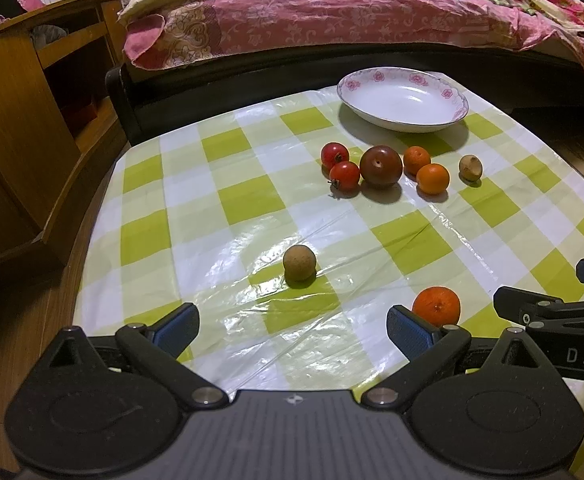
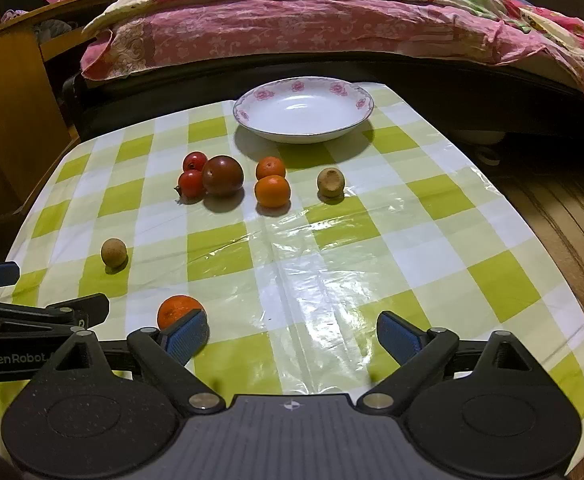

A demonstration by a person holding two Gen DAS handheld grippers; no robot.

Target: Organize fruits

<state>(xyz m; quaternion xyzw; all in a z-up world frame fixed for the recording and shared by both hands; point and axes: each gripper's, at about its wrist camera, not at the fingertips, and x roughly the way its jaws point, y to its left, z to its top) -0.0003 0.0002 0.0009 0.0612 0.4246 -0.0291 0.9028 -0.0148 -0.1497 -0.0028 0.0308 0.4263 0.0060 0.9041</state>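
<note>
Facing the checked cloth (image 1: 228, 200), the left gripper (image 1: 292, 328) is held spread and empty; a longan (image 1: 299, 263) is seen ahead between its fingers, an orange (image 1: 436, 306) touching the right fingertip, the other fruits clustered before the empty bowl (image 1: 403, 100). Seen from the right wrist, the right gripper (image 2: 293, 338) is likewise spread, empty, the orange (image 2: 178, 312) at its left pad, bowl (image 2: 303, 109) far back.

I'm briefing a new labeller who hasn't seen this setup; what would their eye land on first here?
The empty white plate with a pink flower rim at the far edge of the green-and-white checked tablecloth. Just in front of it sits a cluster: two red tomatoes, a dark reddish-brown round fruit and two small oranges. A third orange lies alone beside the open right gripper.
</note>
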